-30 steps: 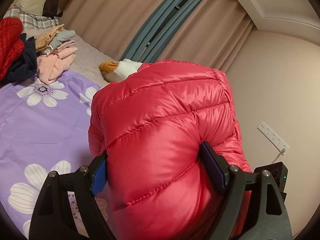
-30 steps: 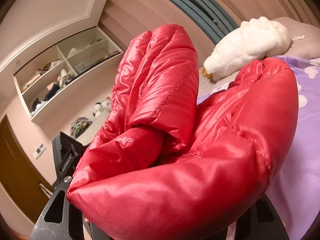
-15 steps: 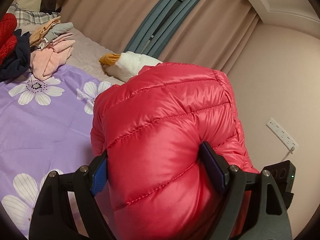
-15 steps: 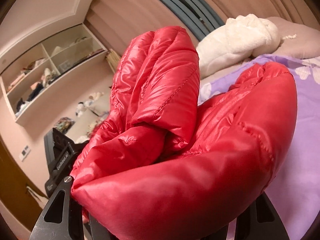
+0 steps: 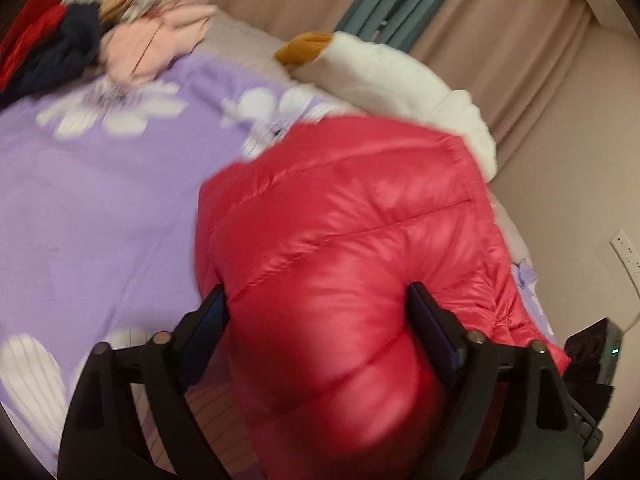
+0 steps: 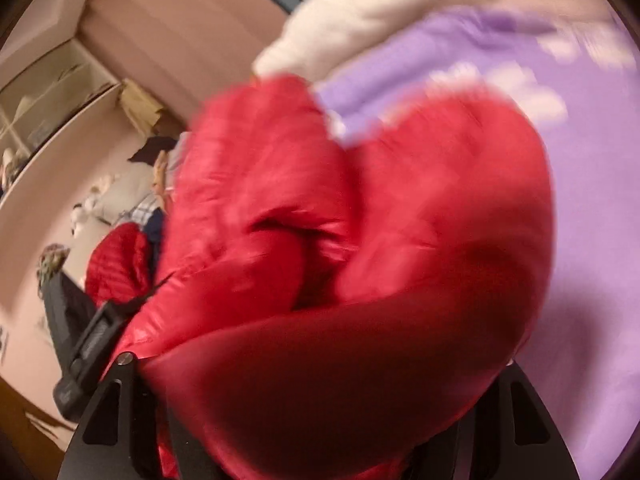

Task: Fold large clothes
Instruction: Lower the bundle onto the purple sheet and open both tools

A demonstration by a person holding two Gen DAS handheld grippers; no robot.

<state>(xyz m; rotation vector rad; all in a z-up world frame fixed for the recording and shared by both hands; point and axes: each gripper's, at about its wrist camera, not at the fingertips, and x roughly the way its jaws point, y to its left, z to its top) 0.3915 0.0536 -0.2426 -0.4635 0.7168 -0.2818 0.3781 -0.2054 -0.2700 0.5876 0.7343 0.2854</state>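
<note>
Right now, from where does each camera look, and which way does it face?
Left wrist: sits behind the left gripper, faces down over the purple bedspread toward the curtains; its fingers, opening, flank the red puffer jacket.
Right wrist: sits behind the right gripper, faces the shelves; the jacket hides its fingertips.
Shared: jacket, bedspread, white plush toy.

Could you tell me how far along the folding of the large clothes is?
Done: the shiny red quilted puffer jacket looks bundled into a fold. In hand: it bulges between the left tool fingers and covers the right tool, both opening above the purple flowered bedsheet. Left: the heap of mixed clothes lies unfolded.
</note>
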